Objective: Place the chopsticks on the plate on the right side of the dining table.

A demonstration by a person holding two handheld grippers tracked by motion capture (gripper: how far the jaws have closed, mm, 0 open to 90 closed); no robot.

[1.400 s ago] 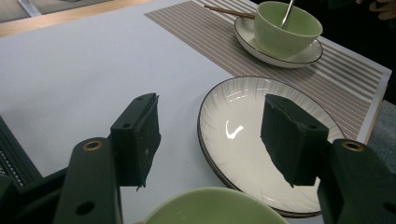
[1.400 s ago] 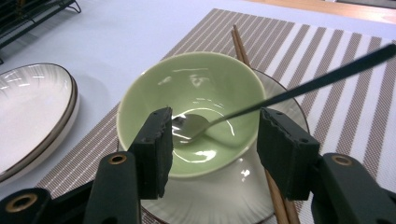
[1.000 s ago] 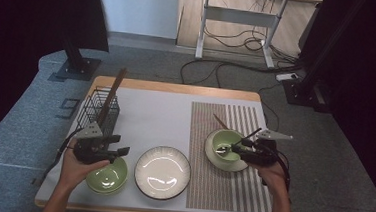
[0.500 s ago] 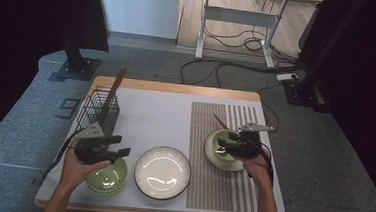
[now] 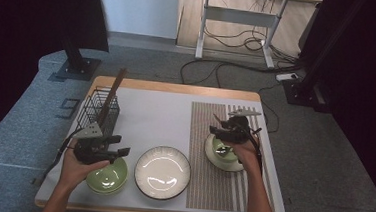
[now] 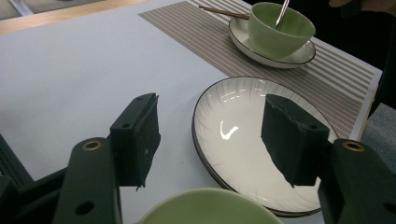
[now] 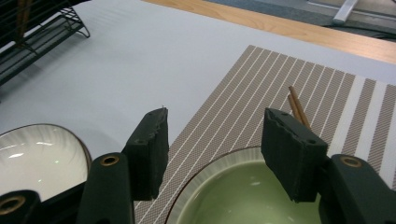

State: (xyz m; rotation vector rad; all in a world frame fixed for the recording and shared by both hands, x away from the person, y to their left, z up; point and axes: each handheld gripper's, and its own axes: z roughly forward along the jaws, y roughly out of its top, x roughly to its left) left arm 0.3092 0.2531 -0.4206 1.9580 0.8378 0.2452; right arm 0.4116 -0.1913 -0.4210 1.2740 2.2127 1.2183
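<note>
Now your right gripper (image 5: 222,133) hovers with jaws wide and empty over the green bowl (image 5: 223,149) on the striped mat (image 5: 210,188); your left gripper (image 5: 112,152), equally wide, hangs above another green bowl (image 5: 107,176).

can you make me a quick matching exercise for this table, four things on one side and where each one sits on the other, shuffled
Things:
1. white plate
2. chopsticks
3. wire rack
4. green bowl with a spoon in it

Places:
A. on a white saucer on the striped mat
B. at the left side of the table, behind the left tongs
C. on the plain white surface, between the two green bowls
D. flat on the striped mat, behind the saucer

Pairs: 1-C, 2-D, 3-B, 4-A
</note>
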